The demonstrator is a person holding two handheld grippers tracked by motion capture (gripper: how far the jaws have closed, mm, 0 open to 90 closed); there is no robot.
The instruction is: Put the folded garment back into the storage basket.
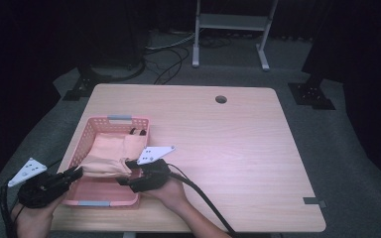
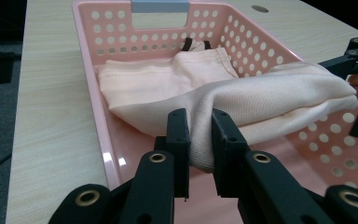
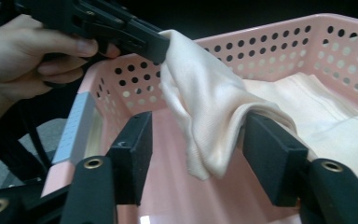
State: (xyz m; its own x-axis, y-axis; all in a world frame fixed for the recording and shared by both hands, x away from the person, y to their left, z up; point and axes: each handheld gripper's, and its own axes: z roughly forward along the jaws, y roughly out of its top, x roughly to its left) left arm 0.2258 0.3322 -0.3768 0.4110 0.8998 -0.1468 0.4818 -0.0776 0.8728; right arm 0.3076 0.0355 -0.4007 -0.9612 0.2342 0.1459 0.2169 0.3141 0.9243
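Note:
A pink perforated basket [image 1: 87, 131] stands at the table's near left corner, with a peach cloth [image 1: 109, 148] lying in it. My left gripper [image 2: 199, 122] is shut on a fold of the cloth [image 2: 261, 100], lifted over the basket's [image 2: 88, 56] near end. My right gripper [image 3: 198, 135] stands open around the hanging end of the cloth [image 3: 200, 102], which rests against one jaw without being pinched. In the high view the left gripper [image 1: 77, 172] and right gripper [image 1: 124, 176] face each other across the basket's near part. A hand [image 3: 23, 56] holds the left gripper [image 3: 156, 44].
The wooden table [image 1: 228, 148] stretches to the right and far side, with a round cable hole [image 1: 221, 99] near its back edge. A grey metal stand [image 1: 230, 29] is on the floor beyond. Black straps [image 2: 196, 44] show at the cloth's far end.

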